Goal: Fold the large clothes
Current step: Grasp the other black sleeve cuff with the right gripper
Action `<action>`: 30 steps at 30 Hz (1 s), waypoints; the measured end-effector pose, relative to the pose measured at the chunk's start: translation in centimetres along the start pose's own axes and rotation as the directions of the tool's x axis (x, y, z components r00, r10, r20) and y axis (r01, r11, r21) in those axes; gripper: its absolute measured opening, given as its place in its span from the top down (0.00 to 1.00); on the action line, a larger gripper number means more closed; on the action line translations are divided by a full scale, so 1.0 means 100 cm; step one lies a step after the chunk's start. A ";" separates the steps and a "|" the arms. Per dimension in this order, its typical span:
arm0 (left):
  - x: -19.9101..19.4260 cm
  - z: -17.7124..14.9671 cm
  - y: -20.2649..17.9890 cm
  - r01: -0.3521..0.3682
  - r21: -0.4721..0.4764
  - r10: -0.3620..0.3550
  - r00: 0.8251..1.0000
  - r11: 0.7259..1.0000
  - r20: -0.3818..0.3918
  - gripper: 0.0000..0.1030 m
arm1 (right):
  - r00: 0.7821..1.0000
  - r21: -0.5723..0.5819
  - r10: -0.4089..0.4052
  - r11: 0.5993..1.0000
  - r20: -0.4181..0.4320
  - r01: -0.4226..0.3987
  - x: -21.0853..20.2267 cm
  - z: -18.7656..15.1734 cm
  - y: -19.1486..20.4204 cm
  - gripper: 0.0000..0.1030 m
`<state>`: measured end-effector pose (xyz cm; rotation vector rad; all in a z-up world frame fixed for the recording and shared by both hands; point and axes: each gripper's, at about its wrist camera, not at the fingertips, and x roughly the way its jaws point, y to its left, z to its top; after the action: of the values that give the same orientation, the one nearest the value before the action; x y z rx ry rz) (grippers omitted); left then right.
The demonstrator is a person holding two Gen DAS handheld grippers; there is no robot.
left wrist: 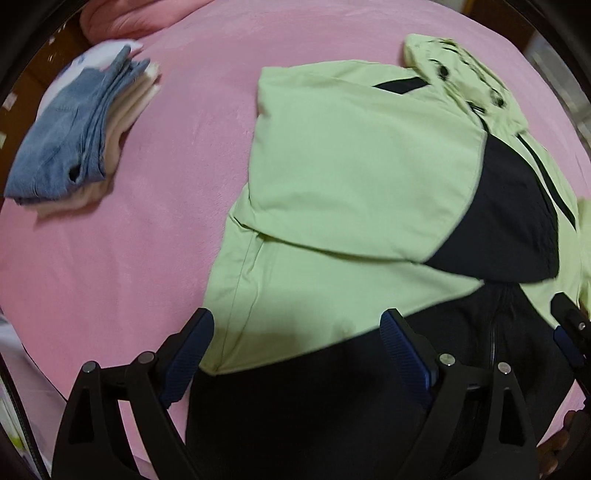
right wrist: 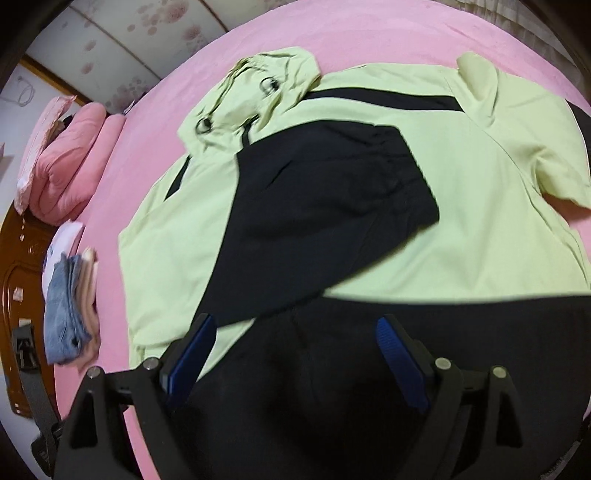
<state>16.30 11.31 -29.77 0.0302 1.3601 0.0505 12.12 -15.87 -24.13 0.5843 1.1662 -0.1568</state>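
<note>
On the pink bed sheet, left of the garment: folded stack, blue denim on top, pale pieces beneath. Pink bedding bunched by the wooden headboard. Green-and-black jacket lies spread mid-bed, hood at the far end, 1 sleeve with black lower part folded across the chest, black hem nearest. Left tool released, jaws wide, nothing gripped. Right tool likewise released above the black hem.

Lime-green and black jacket, plain pink bedsheet, faded blue denim.
</note>
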 end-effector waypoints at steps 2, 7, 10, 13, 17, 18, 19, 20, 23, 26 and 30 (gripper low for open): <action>-0.009 -0.011 -0.004 -0.002 0.019 0.002 1.000 1.000 0.016 0.12 | 1.000 -0.028 -0.015 0.999 -0.008 0.015 -0.007 -0.014 0.002 0.14; -0.009 -0.045 -0.026 -0.038 0.121 0.039 0.999 0.992 0.001 0.12 | 0.997 -0.008 -0.023 1.000 -0.071 0.023 -0.015 -0.057 -0.022 0.14; -0.004 -0.068 -0.056 -0.046 0.217 0.057 0.997 0.975 -0.045 0.12 | 0.991 0.076 -0.028 0.996 -0.128 0.038 -0.018 -0.079 -0.051 0.14; -0.004 -0.087 -0.100 0.011 0.303 0.022 0.994 0.953 -0.104 0.12 | 0.983 0.196 0.007 0.980 -0.183 0.030 -0.029 -0.098 -0.093 0.14; -0.016 -0.104 -0.169 0.039 0.406 0.008 0.994 0.913 -0.113 0.12 | 0.982 0.305 -0.004 0.950 -0.190 0.063 -0.053 -0.106 -0.152 0.14; -0.021 -0.109 -0.196 0.046 0.438 0.005 0.993 0.898 -0.115 0.12 | 0.983 0.331 -0.009 0.941 -0.183 0.070 -0.061 -0.104 -0.168 0.14; -0.024 -0.112 -0.212 0.050 0.451 0.004 0.993 0.891 -0.118 0.12 | 0.985 0.362 -0.016 0.929 -0.173 0.079 -0.069 -0.102 -0.188 0.14; -0.028 -0.115 -0.239 0.060 0.469 -0.001 0.992 0.881 -0.124 0.12 | 0.986 0.383 -0.021 0.920 -0.165 0.084 -0.076 -0.099 -0.203 0.14; -0.038 -0.123 -0.299 0.089 0.504 -0.021 0.990 0.859 -0.139 0.12 | 0.992 0.434 -0.026 0.898 -0.125 0.079 -0.097 -0.080 -0.257 0.14; -0.049 -0.129 -0.364 0.100 0.526 -0.027 0.989 0.845 -0.144 0.12 | 0.994 0.464 -0.037 0.882 -0.099 0.079 -0.114 -0.053 -0.311 0.14; -0.061 -0.131 -0.447 0.162 0.529 -0.077 0.981 0.833 -0.180 0.12 | 0.997 0.467 -0.064 0.881 -0.038 0.074 -0.130 -0.008 -0.383 0.14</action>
<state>3.09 -33.76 -28.83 0.4275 1.4896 -0.4527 -9.45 -50.08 -26.13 0.9731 1.1750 -0.5061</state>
